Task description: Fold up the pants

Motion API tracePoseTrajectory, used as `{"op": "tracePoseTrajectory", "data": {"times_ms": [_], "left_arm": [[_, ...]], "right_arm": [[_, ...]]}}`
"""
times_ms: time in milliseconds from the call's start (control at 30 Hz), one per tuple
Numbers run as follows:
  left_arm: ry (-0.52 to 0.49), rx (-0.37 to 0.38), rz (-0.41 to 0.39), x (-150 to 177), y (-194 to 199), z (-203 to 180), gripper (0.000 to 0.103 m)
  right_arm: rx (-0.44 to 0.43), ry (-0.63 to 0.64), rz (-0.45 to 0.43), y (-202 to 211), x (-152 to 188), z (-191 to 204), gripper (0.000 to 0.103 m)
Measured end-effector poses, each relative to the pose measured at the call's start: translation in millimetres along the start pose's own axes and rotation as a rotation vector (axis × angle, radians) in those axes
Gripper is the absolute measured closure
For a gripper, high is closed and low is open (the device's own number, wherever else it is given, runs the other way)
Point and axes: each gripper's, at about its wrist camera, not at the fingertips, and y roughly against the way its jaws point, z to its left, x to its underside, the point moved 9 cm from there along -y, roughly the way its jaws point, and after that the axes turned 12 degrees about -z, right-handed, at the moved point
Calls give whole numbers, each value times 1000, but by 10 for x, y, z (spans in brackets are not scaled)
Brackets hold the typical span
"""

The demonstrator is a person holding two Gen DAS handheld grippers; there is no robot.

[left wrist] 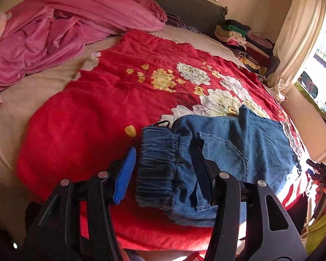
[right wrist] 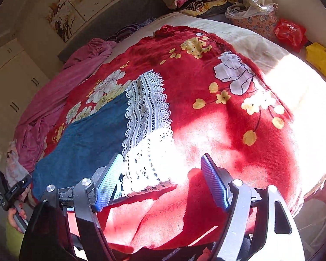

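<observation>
Bedroom, bed (left wrist: 15, 100) spread with red floral blanket (left wrist: 93, 113); pink bedding (left wrist: 60, 32) heaped toward far left corner. Denim pants (left wrist: 239, 148) folded flat near blanket's front edge, lace hem (right wrist: 150, 117) (sunlit) toward right. Left gripper (left wrist: 163, 174) partly spread astride elastic waistband, pads not pressing. Right gripper (right wrist: 163, 180) wide apart, lace hem beside one finger, ungripped.

White characters on red bag (right wrist: 290, 33), unreadable.

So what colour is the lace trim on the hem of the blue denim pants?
White lace trim, seen best in the right wrist view.
</observation>
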Motion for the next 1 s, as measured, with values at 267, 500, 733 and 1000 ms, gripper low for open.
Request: {"op": "tracePoseTrajectory", "data": {"times_ms": [267,500,733,1000], "left_arm": [[157,54,89,249,-189,92,51],[190,35,95,195,-302,-12,70],[107,-58,112,309,-239,175,71],[111,-84,101,356,-270,249,59]], "right_arm": [[-46,-71,9,-95,49,95,61],[-81,-36,-51,45,-18,180,79],[68,160,-34,7,65,210,79],[130,113,-36,-21,160,14,70]]}}
